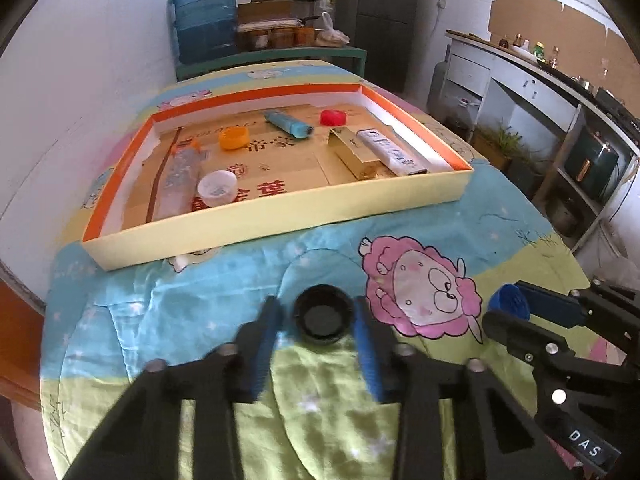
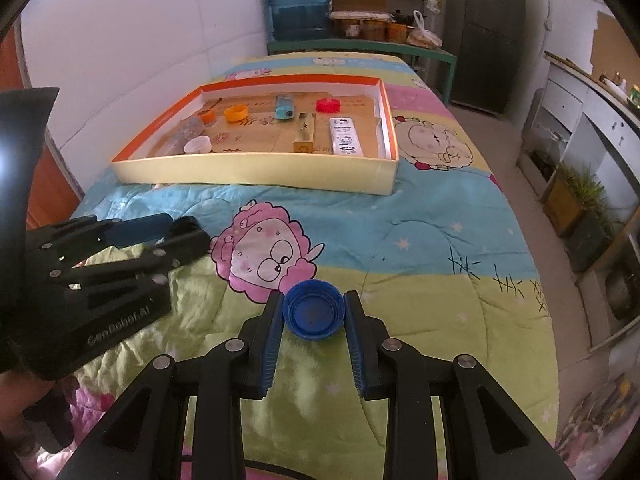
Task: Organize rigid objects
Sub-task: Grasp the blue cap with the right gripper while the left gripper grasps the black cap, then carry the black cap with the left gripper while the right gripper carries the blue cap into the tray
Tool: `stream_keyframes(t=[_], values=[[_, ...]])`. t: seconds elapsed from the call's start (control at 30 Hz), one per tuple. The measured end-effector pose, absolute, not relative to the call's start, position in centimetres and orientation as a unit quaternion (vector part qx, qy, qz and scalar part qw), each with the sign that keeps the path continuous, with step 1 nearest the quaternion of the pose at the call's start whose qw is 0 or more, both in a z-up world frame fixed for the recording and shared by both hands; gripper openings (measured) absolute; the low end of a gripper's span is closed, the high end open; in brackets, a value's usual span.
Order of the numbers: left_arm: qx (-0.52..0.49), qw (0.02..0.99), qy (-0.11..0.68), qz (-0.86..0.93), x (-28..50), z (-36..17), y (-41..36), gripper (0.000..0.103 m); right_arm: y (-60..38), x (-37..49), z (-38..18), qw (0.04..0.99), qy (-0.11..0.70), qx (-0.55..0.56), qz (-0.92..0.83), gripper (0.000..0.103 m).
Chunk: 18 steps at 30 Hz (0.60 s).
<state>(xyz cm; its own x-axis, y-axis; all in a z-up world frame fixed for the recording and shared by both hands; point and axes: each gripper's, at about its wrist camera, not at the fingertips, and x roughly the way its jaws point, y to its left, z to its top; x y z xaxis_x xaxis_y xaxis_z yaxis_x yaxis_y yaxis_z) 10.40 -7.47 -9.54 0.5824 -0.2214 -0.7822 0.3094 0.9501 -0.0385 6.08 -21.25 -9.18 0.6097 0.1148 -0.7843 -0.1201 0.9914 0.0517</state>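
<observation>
A black bottle cap (image 1: 323,320) lies open side up on the cartoon quilt (image 1: 224,292), and my left gripper (image 1: 318,306) is shut on it, a blue pad at each side. From the right wrist view, that gripper (image 2: 188,230) sits low at the left with the black cap (image 2: 187,222) showing at its tips. My right gripper (image 2: 314,298) is shut on a blue bottle cap (image 2: 314,314), open side up, just above the quilt (image 2: 400,220). In the left wrist view the right gripper (image 1: 504,304) and its blue cap (image 1: 510,300) are at the right edge.
Beyond both grippers lies a shallow yellow and orange box (image 1: 280,212) (image 2: 256,176). It holds an orange cap (image 1: 233,137), a red cap (image 1: 333,117), a white cap (image 1: 217,188), a blue tube (image 1: 289,123), a gold box (image 1: 354,154), a white box (image 1: 390,152) and a clear bottle (image 1: 180,178).
</observation>
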Motion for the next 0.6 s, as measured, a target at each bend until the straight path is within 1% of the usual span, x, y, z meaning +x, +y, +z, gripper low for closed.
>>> stream_keyframes(t=[0.33,0.6], values=[[0.033,0.889,0.43,-0.153,10.2,-8.8,-6.6,0.03,-20.5,7.0,-8.6,0.898,0.432,-0.007,0.079,0.031],[0.002,0.9,0.413,-0.141,10.8,-6.1,-4.0,0.03,-18.7,8.7,-6.8,0.905,0.413,-0.023,0.1,0.031]])
